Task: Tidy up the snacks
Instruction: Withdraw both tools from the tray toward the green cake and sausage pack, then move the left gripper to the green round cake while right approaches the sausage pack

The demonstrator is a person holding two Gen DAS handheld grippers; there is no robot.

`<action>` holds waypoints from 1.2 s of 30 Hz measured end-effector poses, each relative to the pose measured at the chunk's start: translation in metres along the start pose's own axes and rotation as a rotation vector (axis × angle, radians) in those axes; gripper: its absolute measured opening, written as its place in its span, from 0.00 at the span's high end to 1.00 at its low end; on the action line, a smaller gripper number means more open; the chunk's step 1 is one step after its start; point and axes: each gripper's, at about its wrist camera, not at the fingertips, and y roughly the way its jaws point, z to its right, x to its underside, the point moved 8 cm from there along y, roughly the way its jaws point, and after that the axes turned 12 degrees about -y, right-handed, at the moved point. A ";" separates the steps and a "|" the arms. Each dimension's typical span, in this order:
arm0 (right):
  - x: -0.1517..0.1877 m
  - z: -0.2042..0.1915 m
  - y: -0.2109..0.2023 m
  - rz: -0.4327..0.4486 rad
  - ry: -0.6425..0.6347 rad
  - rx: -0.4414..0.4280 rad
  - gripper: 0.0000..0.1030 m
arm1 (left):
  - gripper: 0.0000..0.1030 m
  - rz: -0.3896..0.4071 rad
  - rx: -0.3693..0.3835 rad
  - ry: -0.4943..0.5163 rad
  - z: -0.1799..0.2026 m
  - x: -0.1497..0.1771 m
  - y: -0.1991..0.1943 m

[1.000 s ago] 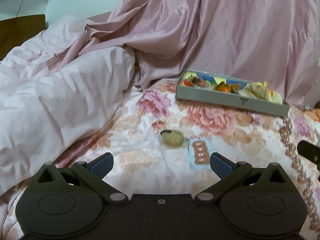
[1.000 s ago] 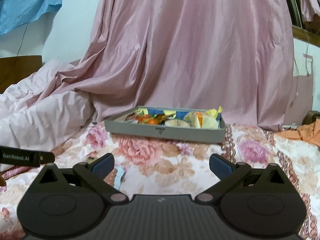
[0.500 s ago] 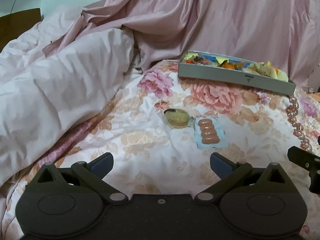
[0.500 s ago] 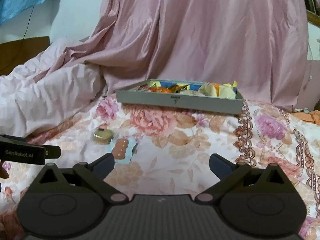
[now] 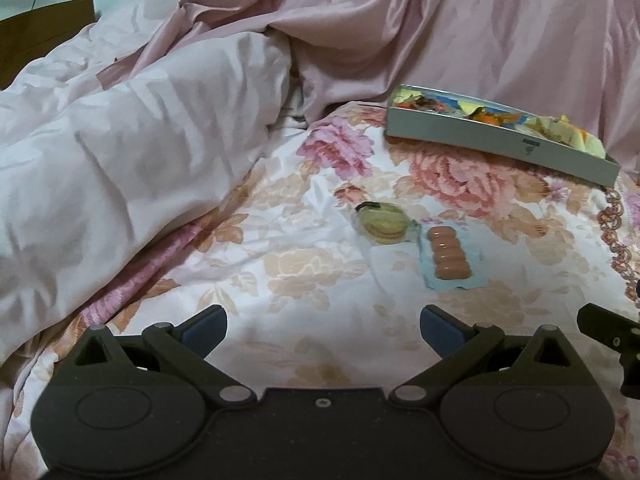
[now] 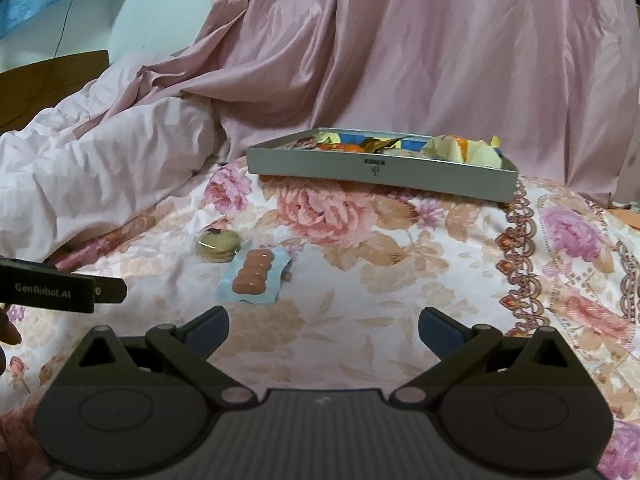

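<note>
Pale pink quilt (image 5: 120, 148) lies heaped at the far left of the bed, spilling onto the floral bedspread (image 5: 288, 264). Beyond it a dusty-pink satin sheet (image 6: 420, 52) hangs across the far side, and a strip of brown wood (image 6: 52, 68) shows at the far left.

The left tongs (image 5: 323, 330) hang low over the bedspread with jaws spread wide and nothing between the blue pads (image 5: 202, 330). Ahead of them, slightly right of centre, lies a round greenish wrapped snack (image 5: 383, 222). Just beside it on the right, near enough that the wrappers seem to touch, sits a blue packet of sausages (image 5: 449, 258), four pinkish pieces in a row. Both snacks lie beyond the fingertips, apart from either pad, with the sausage packet closer to the right pad.

The right tongs (image 6: 323, 328) are likewise wide open and empty. From this view the round snack (image 6: 218, 244) and the sausage packet (image 6: 254, 274) lie ahead and left, just past the left pad (image 6: 208, 328), and the left tool's black body (image 6: 56, 290) juts in from the left edge.

Farther right and far back rests a grey tray (image 6: 360, 168), filled with colourful wrapped snacks (image 6: 460, 150), well apart from both pairs of tongs.
</note>
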 end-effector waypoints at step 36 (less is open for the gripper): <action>-0.038 -0.069 0.145 -0.144 -0.140 -0.153 0.00 | 0.01 0.000 0.036 -0.100 -0.008 -0.064 0.109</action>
